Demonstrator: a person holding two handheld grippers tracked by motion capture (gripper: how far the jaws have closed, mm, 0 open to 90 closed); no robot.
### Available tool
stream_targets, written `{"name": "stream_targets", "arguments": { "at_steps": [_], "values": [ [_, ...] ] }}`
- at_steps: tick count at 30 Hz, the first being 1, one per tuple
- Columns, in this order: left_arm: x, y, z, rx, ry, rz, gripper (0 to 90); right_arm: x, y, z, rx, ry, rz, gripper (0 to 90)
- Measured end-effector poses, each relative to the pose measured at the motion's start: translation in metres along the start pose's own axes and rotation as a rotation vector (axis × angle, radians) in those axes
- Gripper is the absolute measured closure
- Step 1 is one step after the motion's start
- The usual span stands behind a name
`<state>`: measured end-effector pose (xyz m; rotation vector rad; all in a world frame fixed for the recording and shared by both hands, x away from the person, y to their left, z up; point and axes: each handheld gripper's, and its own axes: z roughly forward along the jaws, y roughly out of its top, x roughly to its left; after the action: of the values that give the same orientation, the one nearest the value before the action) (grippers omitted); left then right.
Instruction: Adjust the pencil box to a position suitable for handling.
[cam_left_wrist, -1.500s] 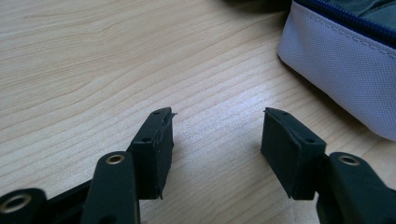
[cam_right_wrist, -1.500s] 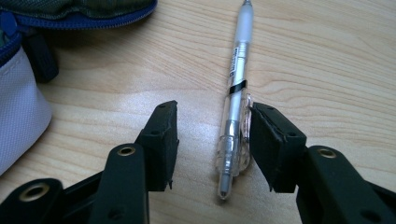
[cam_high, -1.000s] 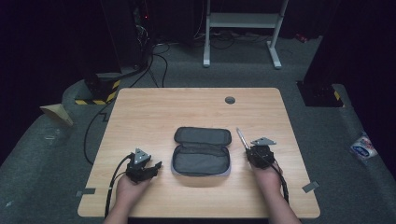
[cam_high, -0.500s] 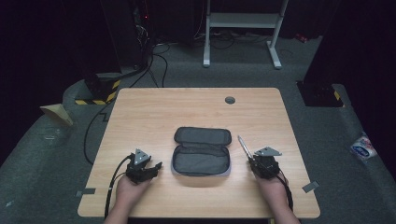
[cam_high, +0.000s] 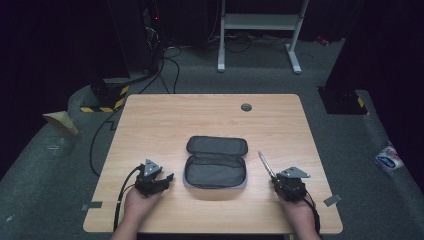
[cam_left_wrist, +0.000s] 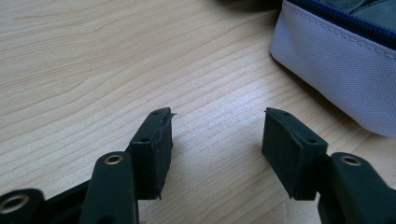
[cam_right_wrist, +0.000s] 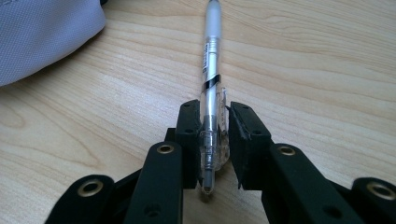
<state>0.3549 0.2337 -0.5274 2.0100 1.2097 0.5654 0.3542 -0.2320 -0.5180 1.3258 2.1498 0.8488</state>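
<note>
The right tongs (cam_right_wrist: 214, 119) are clenched on a clear pen (cam_right_wrist: 211, 79), gripping it near its rear end so the barrel runs forward past the tips. In the high view the pen (cam_high: 265, 164) slants away from the right tongs (cam_high: 281, 181) toward the far edge of the surface (cam_high: 165, 115), just right of the pouch. The pouch (cam_high: 216, 162) lies near the middle of the surface, closer to the near edge, unzipped with its lid folded back and its dark inside showing; whether anything lies in it I cannot tell.

The left tongs (cam_left_wrist: 217, 133) are released, jaws spread wide over bare wood with nothing between them, and the pouch's grey wall (cam_left_wrist: 336, 74) sits just beside them. From above, the left tongs (cam_high: 159, 181) rest near the near-left corner.

By my reading, 1 step is done: the pen is picked up and the pouch stands open. What is left is carrying the pen across into the pouch, letting go, and probably closing the zip, with the left tongs free to steady the pouch.
</note>
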Motion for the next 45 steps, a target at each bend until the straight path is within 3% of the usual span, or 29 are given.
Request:
{"name": "stream_targets", "arguments": {
  "at_steps": [5,7,13,17,22,28,36,45],
  "values": [
    [0.000,0.000,0.000,0.000,0.004,0.005,42.8,-0.001,0.000,0.000,0.002,-0.001,0.000,72.2],
    [0.000,-0.001,-0.001,0.000,0.004,0.004,42.6,-0.001,0.001,0.000,0.007,0.004,-0.001,67.2],
    [-0.002,-0.002,-0.003,-0.001,0.005,0.008,42.0,-0.003,0.012,0.000,-0.029,0.023,0.013,63.6],
    [-0.001,-0.002,-0.002,0.002,-0.001,0.003,41.8,-0.003,0.028,0.012,0.005,0.039,0.006,69.1],
    [-0.001,-0.002,-0.002,0.001,-0.003,-0.001,41.8,-0.007,0.034,0.029,0.050,0.042,0.014,72.8],
    [0.000,-0.002,-0.002,0.001,-0.004,0.004,41.9,-0.009,0.040,0.030,0.080,0.043,-0.008,78.5],
    [-0.001,-0.002,-0.002,0.001,-0.008,0.009,41.9,-0.012,0.049,0.020,0.032,0.026,-0.019,78.4],
    [-0.001,-0.002,-0.002,0.000,-0.008,0.009,42.0,-0.008,0.054,0.019,0.032,0.022,-0.034,78.3]
  ]
}}
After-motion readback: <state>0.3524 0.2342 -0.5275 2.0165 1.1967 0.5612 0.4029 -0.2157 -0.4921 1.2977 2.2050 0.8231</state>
